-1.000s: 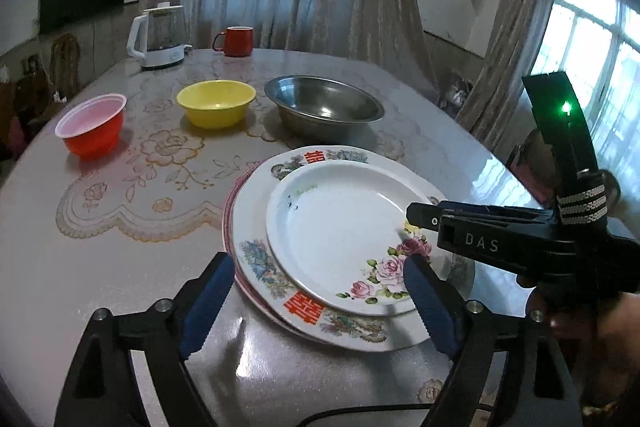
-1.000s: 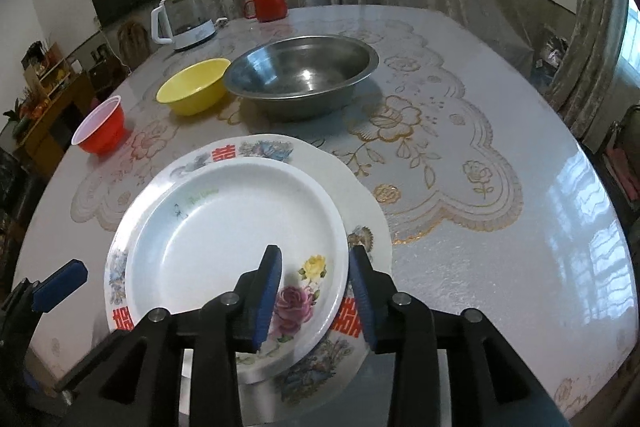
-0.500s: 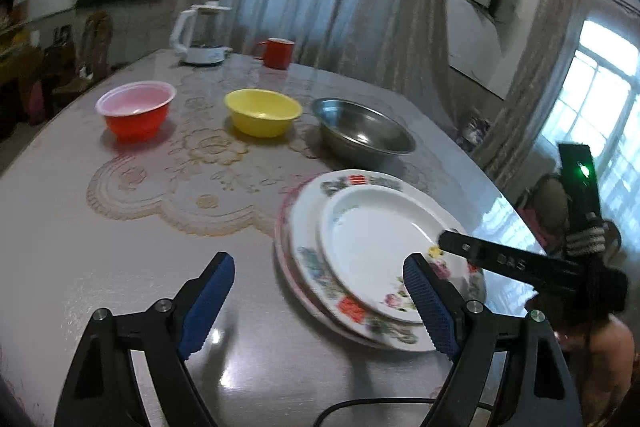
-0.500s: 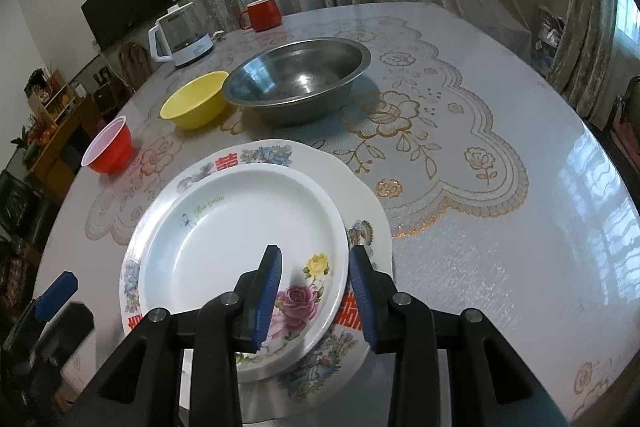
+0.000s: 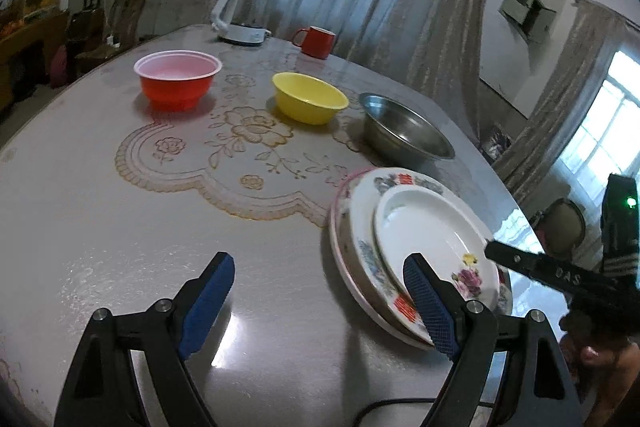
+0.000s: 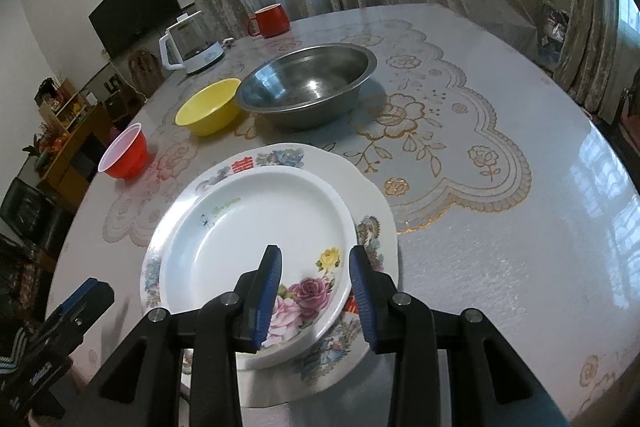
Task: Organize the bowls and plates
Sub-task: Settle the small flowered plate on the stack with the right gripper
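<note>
Glossy round table [image 6: 500, 267]; right tool [image 6: 316, 291], half-open, straddles white rose-patterned plate [image 6: 260, 247]'s rim ungripped; closing crookedly may skid it; left tool [image 5: 320, 303] gapes empty.

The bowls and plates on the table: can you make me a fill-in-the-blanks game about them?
1. The bowl between the red bowl and the metal bowl is ____.
2. The small white plate has pink and yellow ____ painted on it.
3. The mug beside the kettle is ____.
4. The small white plate lies on top of a ____ plate.

Missing words: yellow; flowers; red; bigger
</note>
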{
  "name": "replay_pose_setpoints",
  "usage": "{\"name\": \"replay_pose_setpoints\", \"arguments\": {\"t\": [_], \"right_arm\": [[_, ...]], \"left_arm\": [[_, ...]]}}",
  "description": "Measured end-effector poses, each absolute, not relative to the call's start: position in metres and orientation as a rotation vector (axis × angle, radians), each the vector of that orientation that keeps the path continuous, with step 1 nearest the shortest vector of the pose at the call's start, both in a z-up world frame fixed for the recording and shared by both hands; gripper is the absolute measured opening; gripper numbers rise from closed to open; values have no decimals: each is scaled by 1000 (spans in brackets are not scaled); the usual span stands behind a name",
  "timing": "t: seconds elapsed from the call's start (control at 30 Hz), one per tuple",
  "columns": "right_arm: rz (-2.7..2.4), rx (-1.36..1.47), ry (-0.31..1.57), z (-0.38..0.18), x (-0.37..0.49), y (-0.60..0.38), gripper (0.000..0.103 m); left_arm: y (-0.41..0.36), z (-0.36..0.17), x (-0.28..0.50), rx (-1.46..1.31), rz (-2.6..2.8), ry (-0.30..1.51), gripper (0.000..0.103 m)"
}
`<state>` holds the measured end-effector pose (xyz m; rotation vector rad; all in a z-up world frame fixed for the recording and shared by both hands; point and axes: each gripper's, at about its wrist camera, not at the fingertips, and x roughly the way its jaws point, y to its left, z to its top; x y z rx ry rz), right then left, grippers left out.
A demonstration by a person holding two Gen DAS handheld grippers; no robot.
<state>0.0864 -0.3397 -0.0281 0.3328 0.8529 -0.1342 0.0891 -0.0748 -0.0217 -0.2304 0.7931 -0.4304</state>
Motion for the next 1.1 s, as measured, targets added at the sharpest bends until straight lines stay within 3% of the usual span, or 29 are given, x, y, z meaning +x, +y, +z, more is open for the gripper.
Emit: {"name": "replay_pose_setpoints", "arguments": {"t": [1.1], "right_arm": [[-159,389,831,-22,97,-378,35]], "left_arm": [[-102,-7,113,-81,-334,816,89]]}}
